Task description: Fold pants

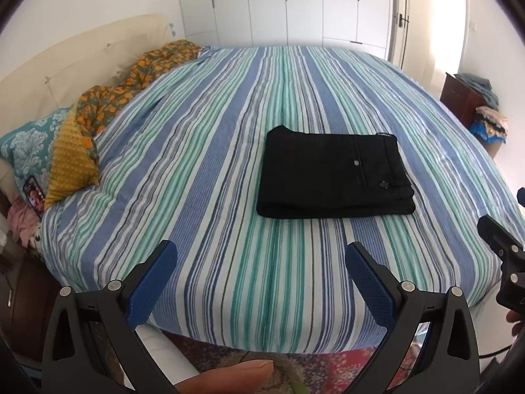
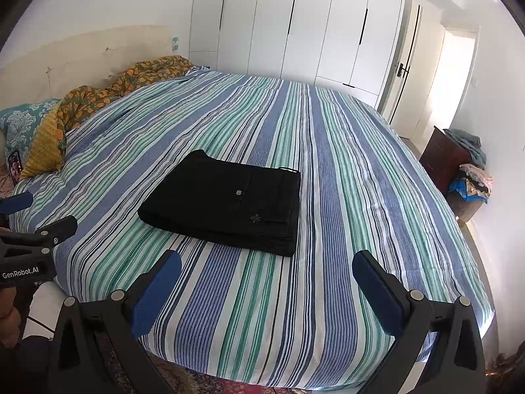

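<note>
Black folded pants [image 1: 334, 174] on striped bedspread [image 1: 203, 170], white wardrobe [image 1: 285, 3], possibly laundry, both tongs apart.

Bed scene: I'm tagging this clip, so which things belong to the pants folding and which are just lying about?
Job: pants, left gripper, right gripper, bed.
Lying about: pillows, phone, clothes pile, wardrobe.
</note>
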`<state>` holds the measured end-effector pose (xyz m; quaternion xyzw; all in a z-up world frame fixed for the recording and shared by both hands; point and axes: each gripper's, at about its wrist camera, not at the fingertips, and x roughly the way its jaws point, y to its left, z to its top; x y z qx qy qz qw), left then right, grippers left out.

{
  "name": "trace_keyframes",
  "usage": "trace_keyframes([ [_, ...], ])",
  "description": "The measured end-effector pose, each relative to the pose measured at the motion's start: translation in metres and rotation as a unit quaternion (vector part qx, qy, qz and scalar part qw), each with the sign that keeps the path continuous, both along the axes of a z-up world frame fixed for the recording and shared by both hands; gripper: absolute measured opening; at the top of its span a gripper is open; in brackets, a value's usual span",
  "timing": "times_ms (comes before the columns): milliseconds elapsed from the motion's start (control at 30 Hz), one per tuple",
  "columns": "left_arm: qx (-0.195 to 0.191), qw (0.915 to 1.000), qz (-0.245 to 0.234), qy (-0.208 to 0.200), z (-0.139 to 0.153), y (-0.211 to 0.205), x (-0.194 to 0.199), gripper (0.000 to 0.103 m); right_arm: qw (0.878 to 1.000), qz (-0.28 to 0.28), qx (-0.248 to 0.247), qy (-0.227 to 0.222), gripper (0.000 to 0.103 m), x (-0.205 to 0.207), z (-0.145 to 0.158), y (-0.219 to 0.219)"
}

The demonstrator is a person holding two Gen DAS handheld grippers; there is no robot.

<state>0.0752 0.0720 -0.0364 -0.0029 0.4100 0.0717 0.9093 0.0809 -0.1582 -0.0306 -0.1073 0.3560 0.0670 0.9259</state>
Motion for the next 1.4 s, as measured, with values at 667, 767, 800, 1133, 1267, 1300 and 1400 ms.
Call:
trace_keyframes([
  [667,-0.002,0.9996,-0.011,0.024,-0.0079,-0.0044,0.0017,0.102,1.000,0.001,-0.008,0.008,0.103,0.0003,-0.0041,0.0036],
  [767,-0.003,0.9995,-0.013,0.027,-0.0093,-0.0046,0.0018,0.102,1.000,0.002,-0.009,0.009,0.103,-0.0005,-0.0030,0.0053],
  [800,-0.003,0.9995,-0.014,0.027,-0.0094,-0.0051,0.0017,0.102,1.000,0.002,-0.009,0.008,0.103,-0.0008,-0.0024,0.0059],
  [1133,-0.006,0.9995,-0.016,0.028,-0.0084,-0.0046,0.0001,0.102,1.000,0.003,-0.012,0.014,0.103,-0.0021,-0.0050,0.0078],
  [1267,-0.007,0.9995,-0.016,0.028,-0.0081,-0.0042,0.0006,0.102,1.000,0.005,-0.012,0.015,0.103,-0.0032,-0.0050,0.0083],
  [1300,-0.006,0.9994,-0.017,0.028,-0.0085,-0.0039,0.0007,0.102,1.000,0.006,-0.012,0.015,0.103,-0.0033,-0.0050,0.0082],
  [1400,-0.004,0.9994,-0.020,0.029,-0.0093,-0.0046,0.0009,0.102,1.000,0.006,-0.010,0.016,0.103,-0.0031,-0.0057,0.0081],
])
